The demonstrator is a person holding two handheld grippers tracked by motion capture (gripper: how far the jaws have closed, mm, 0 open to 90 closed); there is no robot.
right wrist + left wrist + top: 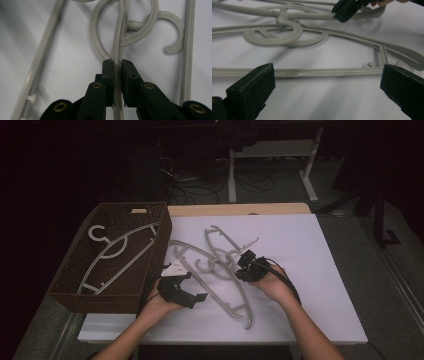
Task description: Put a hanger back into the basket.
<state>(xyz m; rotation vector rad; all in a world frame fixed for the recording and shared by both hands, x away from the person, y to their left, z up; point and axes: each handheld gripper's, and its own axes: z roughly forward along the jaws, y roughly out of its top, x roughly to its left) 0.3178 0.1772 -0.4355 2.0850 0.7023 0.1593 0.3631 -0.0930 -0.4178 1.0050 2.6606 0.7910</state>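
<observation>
Basket [80, 290] holding one hanger [117, 255] lies left of tangled hangers [220, 270].

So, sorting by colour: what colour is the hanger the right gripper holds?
Light grey hanger, clearest in the right gripper view.

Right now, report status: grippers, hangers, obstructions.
Right gripper shut on a hanger arm. Left gripper open, empty. Loose hangers' hooks overlap. One hanger in basket.
</observation>
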